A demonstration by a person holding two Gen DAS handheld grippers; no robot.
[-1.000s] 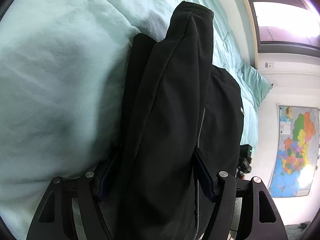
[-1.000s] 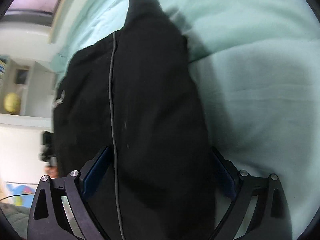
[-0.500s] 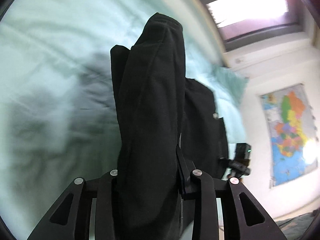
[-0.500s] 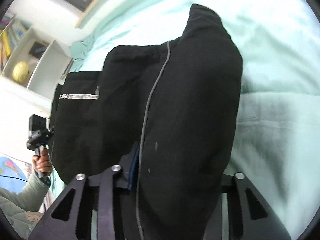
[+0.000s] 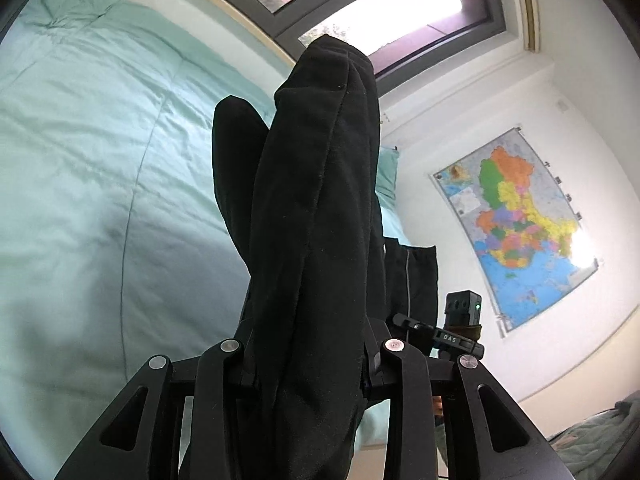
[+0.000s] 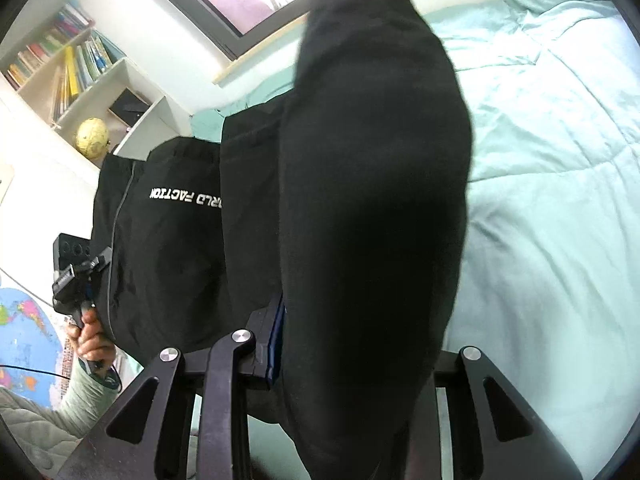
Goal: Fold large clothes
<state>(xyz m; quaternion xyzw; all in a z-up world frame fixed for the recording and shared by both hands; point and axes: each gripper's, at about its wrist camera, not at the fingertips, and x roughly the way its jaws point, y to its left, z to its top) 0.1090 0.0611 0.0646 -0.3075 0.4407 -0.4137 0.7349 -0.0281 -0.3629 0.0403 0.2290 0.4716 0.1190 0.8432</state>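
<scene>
A large black garment [image 5: 316,216] with white lettering [image 6: 186,199] hangs between both grippers, lifted off the pale green bed [image 5: 80,160]. My left gripper [image 5: 308,352] is shut on a thick bunch of its fabric, which stands up between the fingers. My right gripper [image 6: 352,344] is shut on another bunch of the same garment [image 6: 372,184]. The cloth hides the fingertips in both views. The other gripper shows in each view, in the left wrist view [image 5: 460,320] and in the right wrist view [image 6: 76,268].
The green quilt [image 6: 560,160] spreads wide below. A window [image 5: 380,4] runs along the bed's far side. A map [image 5: 516,220] hangs on the wall. A bookshelf [image 6: 68,64] with a globe [image 6: 93,137] stands at one side.
Both grippers closed on the garment and raised it off the bed. The views tilted up from the quilt toward the window and walls.
</scene>
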